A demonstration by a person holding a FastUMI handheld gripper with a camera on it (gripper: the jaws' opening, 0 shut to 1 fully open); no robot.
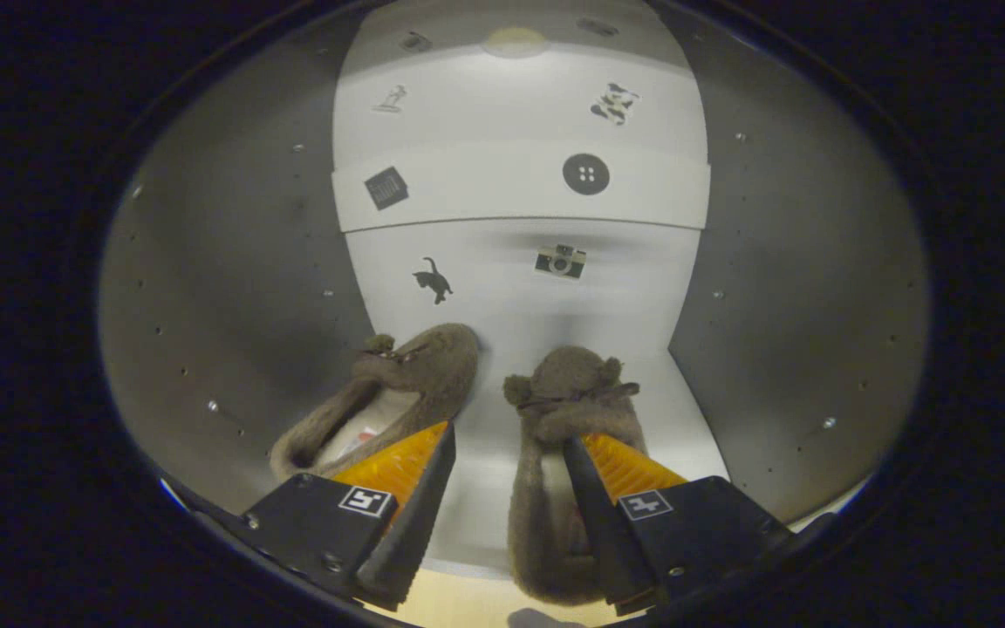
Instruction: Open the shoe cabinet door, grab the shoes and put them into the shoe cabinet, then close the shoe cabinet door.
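Shoes: I see two brown furry slippers lying inside the shoe cabinet (232, 288), toes pointing to the far wall.
Left slipper (398, 384): it lies angled, toe far and to the right, heel near and to the left; its pale lining shows. My left finger (411, 497) overlaps its near right edge in view; I cannot tell if they touch.
Gap between the slippers: a bare strip of the white cabinet floor (485, 471) runs from between my fingers to the far wall.
Right slipper (568, 410): it lies straight, toe far, heel near, reaching out over the near edge of the floor. My right finger (594, 506) sits over its opening, the tip just behind the bow on its top.
Gripper (507, 445): my tongs stand wide apart, clamped on nothing; the left slipper is at the left finger, the right slipper under the right finger, neither between them.
Far wall: a white back panel (520, 262) with small stickers, among them a cat (434, 280), a camera (560, 261) and a button (586, 174).
Side walls: grey, with rows of small holes, left and right of the slippers.
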